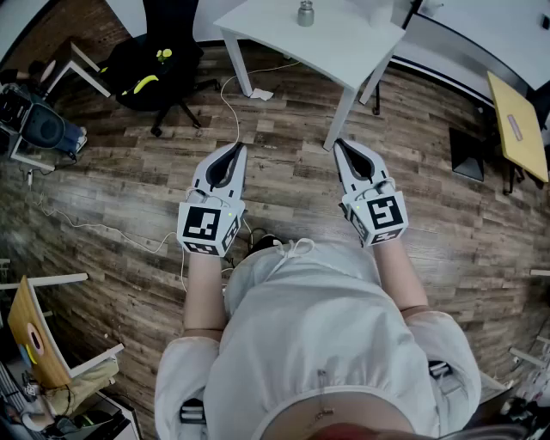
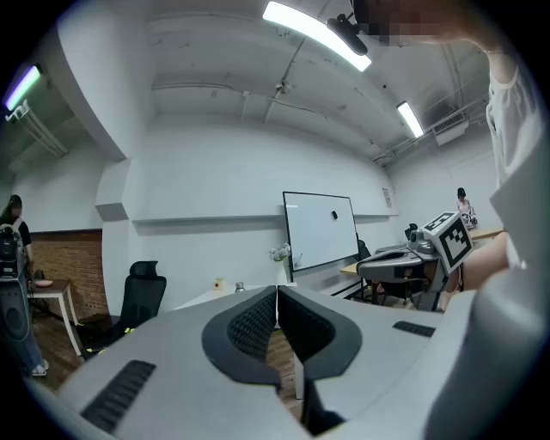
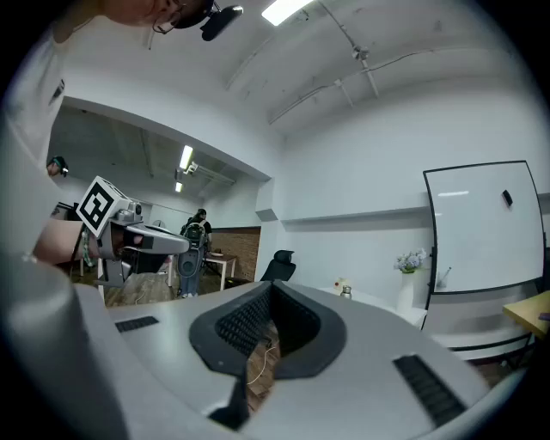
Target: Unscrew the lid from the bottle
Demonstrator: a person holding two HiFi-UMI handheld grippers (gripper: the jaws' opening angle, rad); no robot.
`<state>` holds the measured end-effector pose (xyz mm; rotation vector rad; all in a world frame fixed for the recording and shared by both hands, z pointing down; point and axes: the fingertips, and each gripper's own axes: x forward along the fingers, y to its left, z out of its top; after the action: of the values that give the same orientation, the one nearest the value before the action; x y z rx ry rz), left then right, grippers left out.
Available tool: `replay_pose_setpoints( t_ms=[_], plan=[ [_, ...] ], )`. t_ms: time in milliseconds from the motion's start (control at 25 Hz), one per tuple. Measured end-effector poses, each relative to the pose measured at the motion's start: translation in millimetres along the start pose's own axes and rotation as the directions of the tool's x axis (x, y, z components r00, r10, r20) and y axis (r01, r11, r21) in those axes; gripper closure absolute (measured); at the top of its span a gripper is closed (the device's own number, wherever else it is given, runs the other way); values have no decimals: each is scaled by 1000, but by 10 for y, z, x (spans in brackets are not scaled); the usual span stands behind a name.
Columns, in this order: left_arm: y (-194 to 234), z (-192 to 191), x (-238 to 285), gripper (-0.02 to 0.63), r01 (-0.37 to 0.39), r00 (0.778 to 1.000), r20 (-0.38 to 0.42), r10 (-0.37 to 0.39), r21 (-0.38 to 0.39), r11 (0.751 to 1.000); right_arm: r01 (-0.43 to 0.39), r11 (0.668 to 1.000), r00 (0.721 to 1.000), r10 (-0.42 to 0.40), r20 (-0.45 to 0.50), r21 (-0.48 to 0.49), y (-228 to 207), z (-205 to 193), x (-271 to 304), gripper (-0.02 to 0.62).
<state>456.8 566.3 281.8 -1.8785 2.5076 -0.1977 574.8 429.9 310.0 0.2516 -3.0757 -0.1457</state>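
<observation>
Your white shirt (image 1: 326,335) sits nearest; beyond it left gripper (image 1: 238,151) and right gripper (image 1: 339,146) are level, jaws together, empty. Metal bottle (image 1: 305,13) stands far off on white table (image 1: 339,41): walk up, spread jaws before reaching.

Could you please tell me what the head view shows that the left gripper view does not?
Only the head view: the marker cube on the left gripper and a white cable on the floor. Only the left gripper view: a whiteboard, ceiling lights and a person standing far left. Both: the left gripper's shut jaws, the right gripper, the black chair, and the white table with the bottle on it.
</observation>
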Motion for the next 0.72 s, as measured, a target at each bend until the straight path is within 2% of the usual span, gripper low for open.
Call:
replay_pose_setpoints(
  t_ms=[520,720],
  plan=[
    [-120,-59,170,586,9,1000,-4,-9,-15,1000,15,1000,1000,-15,-2,26,-184,-109,-42,597],
    [-160,-100,266,584,38,999,17,-37,-67,997,55,995,998,-55,1,86,-356,-186,-34,594]
  ],
)
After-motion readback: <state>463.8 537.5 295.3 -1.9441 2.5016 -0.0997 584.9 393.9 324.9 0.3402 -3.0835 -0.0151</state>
